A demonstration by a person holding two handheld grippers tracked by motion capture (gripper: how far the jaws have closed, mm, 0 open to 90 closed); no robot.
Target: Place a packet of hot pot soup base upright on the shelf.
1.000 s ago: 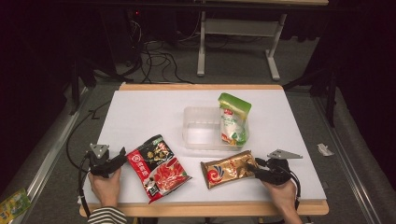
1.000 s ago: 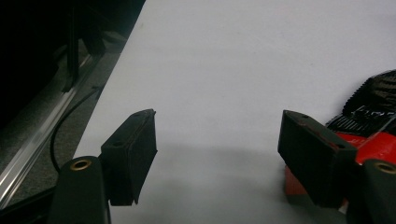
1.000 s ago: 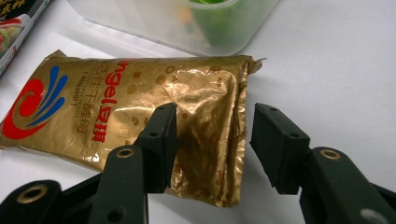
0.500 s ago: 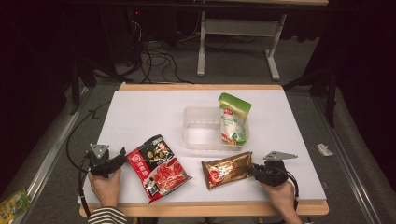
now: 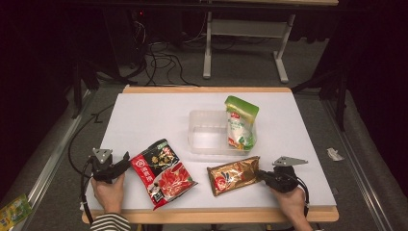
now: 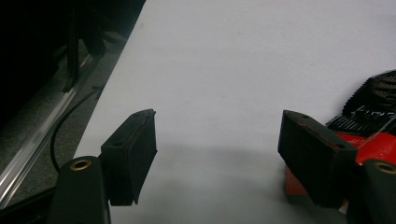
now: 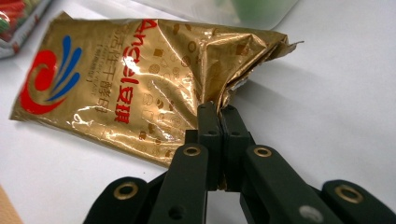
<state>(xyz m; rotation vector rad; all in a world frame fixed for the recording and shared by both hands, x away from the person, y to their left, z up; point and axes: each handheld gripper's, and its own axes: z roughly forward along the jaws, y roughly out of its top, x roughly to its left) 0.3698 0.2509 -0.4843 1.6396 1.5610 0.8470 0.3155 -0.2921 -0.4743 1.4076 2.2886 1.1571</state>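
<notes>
I am pinching the gold packet by its crumpled end with my right tongs, the jaws pressed together on the foil. Compared with a second ago, the packet is lying slightly nearer the front edge of the tabletop and farther from the clear container, so I am dragging or starting to lift it rather than only reaching. That tells me the grip is holding, and I judge the next move is carrying the packet up and over the container's near wall. The container is sitting just behind the packet, with a green pouch already leaning inside its right end. My left tongs are resting spread wide, well left of the container, with one jaw touching the red packet.
</notes>
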